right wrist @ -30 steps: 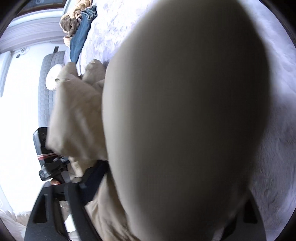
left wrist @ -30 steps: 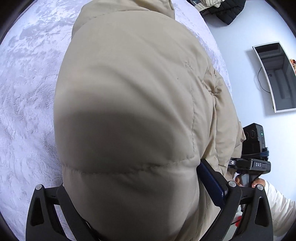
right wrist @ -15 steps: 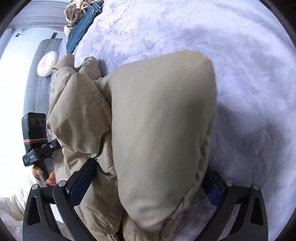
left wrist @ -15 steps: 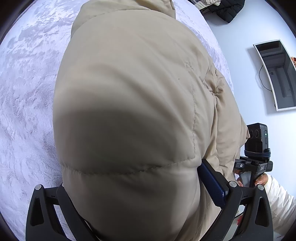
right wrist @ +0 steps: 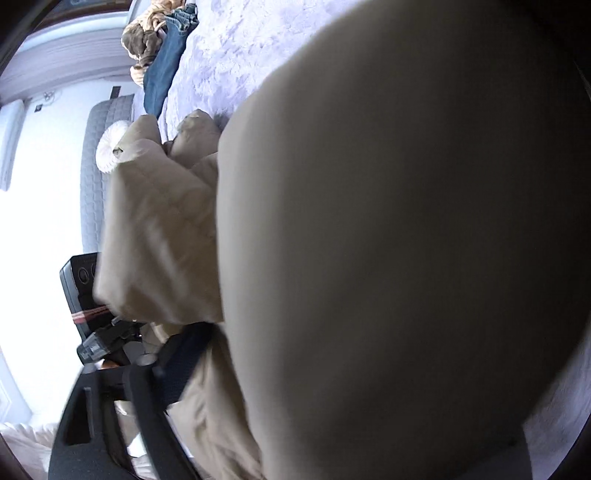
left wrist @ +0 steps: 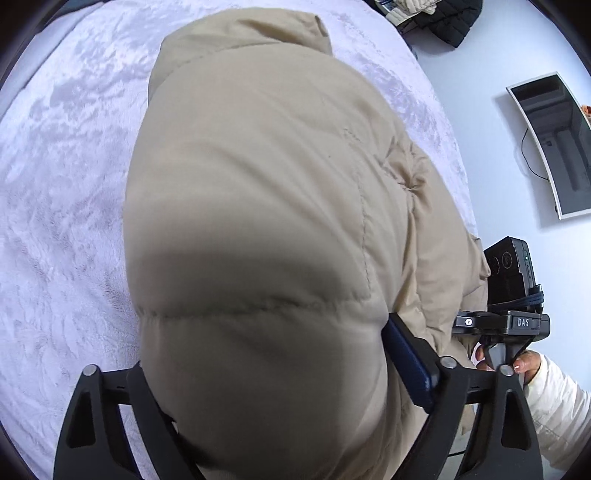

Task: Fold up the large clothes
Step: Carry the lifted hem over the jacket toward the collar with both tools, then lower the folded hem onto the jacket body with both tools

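Note:
A beige puffer jacket [left wrist: 258,184] lies bunched on the white plush bed cover [left wrist: 55,221]. In the left wrist view my left gripper [left wrist: 266,350] has a fat fold of it filling the gap. The jaws are closing, the blue right pad [left wrist: 406,358] presses into the fabric, and the left finger is hidden behind it. In the right wrist view the jacket [right wrist: 388,240] bulges up against the lens, blurred. My right gripper [right wrist: 351,369] is closing on it, with the left finger [right wrist: 177,354] against the cloth and the right finger hidden. Each view shows the other gripper beside the jacket.
A hand [left wrist: 528,363] in a white sleeve holds the right gripper's handle. Dark and knitted garments [left wrist: 450,18] lie at the bed's far corner, with jeans [right wrist: 166,62] and a brown garment at another edge. A framed panel [left wrist: 554,147] and a grey bench [right wrist: 96,184] stand off the bed.
In the right wrist view the jacket lay lower between wide jaws half a second ago; now the fold is up against the lens and the jaws are narrower. The left view barely differs.

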The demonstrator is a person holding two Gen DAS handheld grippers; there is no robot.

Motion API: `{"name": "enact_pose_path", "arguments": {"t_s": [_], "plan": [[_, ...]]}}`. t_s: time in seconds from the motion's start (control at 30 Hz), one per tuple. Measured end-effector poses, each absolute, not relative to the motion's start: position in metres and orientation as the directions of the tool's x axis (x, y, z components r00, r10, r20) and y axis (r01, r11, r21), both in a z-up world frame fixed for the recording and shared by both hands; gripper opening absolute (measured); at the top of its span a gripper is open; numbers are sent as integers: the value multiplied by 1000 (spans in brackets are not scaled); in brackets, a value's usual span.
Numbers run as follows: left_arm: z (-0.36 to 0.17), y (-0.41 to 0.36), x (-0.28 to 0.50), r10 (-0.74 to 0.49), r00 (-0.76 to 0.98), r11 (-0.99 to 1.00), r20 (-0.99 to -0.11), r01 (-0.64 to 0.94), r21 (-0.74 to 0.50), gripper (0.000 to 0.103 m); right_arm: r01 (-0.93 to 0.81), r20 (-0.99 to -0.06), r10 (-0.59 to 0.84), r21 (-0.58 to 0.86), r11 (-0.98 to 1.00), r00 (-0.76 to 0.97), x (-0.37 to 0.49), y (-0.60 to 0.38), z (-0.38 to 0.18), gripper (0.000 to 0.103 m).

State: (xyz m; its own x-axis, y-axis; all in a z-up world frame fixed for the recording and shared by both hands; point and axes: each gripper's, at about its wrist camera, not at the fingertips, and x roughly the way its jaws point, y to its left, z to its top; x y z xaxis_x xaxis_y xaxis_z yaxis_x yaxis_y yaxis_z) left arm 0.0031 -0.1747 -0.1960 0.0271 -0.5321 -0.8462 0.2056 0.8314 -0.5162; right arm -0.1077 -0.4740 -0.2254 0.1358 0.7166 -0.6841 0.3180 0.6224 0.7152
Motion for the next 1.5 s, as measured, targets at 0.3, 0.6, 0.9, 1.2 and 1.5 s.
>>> {"name": "enact_pose_path", "arguments": {"t_s": [0.3, 0.6, 0.9, 1.2, 1.5], "plan": [[-143, -143, 14, -559, 128, 817, -819, 253, -518, 86, 243, -645, 735, 762, 601, 206, -99, -453, -173, 54], [-122, -48, 70, -550, 199, 827, -811, 264, -496, 86, 166, -650, 714, 759, 630, 261, -49, -390, -147, 55], [-161, 46, 146, -454, 237, 889, -859, 193, -416, 86, 170, -684, 680, 727, 665, 262, 29, -286, -180, 54], [-204, 62, 157, -404, 224, 914, -887, 147, -379, 90, 253, -800, 566, 599, 759, 197, 16, -286, -192, 60], [-207, 63, 157, -407, 222, 913, -886, 135, -385, 92, 275, -919, 260, 343, 898, 295, 19, -277, -105, 65]]}}
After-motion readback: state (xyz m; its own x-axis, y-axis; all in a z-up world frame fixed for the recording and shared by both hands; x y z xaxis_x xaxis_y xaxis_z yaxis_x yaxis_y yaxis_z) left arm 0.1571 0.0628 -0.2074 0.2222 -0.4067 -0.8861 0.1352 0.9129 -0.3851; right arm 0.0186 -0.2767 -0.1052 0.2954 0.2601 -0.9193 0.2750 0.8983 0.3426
